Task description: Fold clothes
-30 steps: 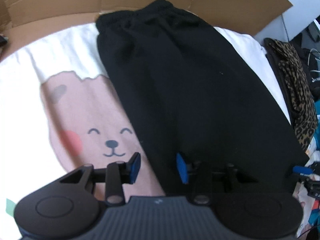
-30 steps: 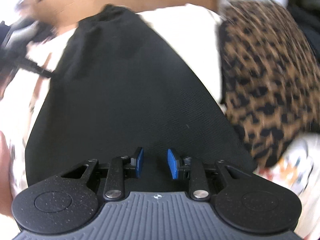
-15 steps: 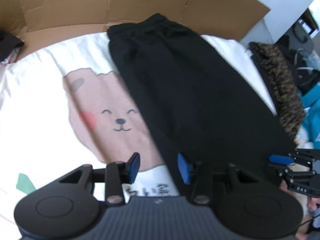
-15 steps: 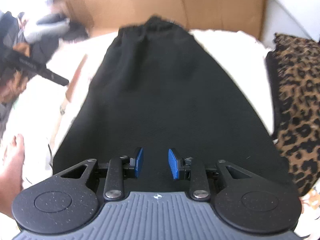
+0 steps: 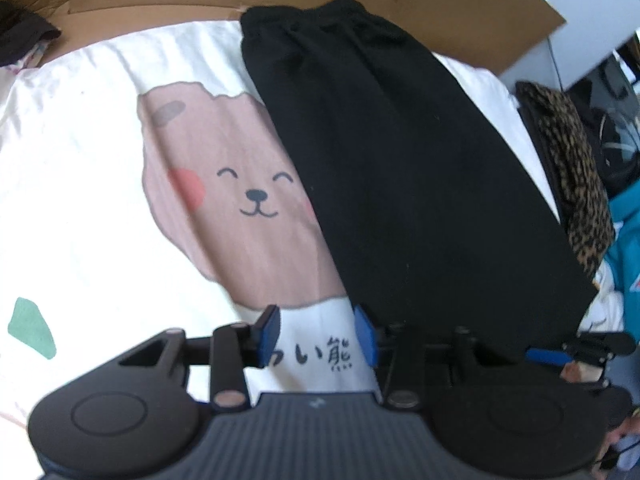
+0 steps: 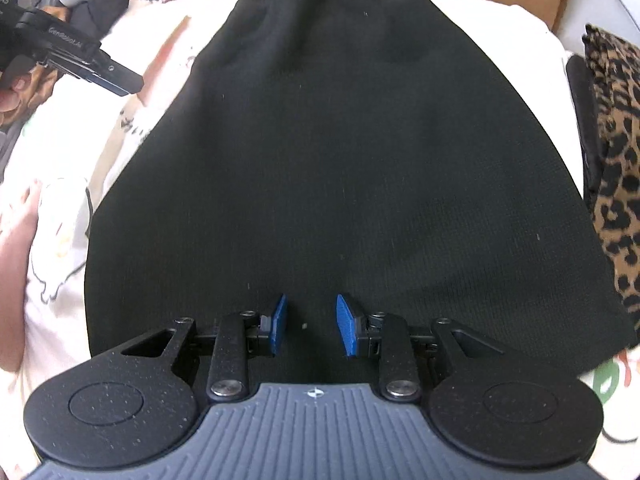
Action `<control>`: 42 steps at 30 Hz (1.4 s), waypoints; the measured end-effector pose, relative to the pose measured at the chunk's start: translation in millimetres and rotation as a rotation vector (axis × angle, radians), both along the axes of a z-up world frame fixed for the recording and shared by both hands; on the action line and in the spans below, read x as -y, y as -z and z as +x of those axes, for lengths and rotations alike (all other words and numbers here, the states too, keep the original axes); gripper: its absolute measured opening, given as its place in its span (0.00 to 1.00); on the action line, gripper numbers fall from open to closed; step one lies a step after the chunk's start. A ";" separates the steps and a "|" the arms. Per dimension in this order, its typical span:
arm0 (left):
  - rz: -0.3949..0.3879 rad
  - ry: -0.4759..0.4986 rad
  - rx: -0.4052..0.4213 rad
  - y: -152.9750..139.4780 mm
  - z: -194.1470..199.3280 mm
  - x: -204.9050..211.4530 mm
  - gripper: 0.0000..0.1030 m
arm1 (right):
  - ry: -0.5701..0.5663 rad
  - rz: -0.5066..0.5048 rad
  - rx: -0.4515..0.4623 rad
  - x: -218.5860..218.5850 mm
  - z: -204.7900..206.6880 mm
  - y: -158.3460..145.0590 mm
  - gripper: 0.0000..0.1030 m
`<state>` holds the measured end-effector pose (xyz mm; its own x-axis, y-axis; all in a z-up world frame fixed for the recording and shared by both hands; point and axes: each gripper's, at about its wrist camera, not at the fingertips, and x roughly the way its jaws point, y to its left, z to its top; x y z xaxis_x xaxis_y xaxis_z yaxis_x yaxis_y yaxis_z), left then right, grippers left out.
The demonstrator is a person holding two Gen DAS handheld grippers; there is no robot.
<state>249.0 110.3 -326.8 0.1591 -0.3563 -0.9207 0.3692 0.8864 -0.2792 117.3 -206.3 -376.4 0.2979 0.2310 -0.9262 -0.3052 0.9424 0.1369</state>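
While the black garment (image 6: 340, 152) lies flat and lengthwise on the bear-print sheet (image 5: 224, 200), waistband at the far end, both claws hover at its near hem, holding nothing. The right claw (image 6: 310, 326) is partly open above the cloth; the left claw (image 5: 318, 336), likewise partly open, sits just off the hem's left corner, over the sheet. The step looks like reaching for the hem; next, each claw must drop onto a corner and pinch.

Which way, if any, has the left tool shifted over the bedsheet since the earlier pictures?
Yes. The left tool has drawn back toward the near edge: the bear print now lies farther ahead, and its open pads frame printed characters.
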 end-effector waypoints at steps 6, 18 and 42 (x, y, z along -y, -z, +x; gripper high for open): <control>0.068 0.101 0.025 -5.6 -5.3 10.4 0.42 | -0.027 -0.020 -0.074 7.2 -11.1 4.0 0.33; 0.051 0.175 0.082 -21.0 -17.0 8.5 0.42 | -0.084 -0.015 -0.034 6.7 21.5 -45.9 0.33; -0.019 0.156 -0.078 31.9 -42.5 -5.9 0.36 | -0.447 0.150 0.068 -125.5 10.2 -43.9 0.33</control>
<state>206.5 116.2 -358.7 0.0286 -0.3888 -0.9209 0.4783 0.8142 -0.3289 127.5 -80.8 -332.5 0.1978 0.4799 -0.8548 -0.6893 0.6881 0.2268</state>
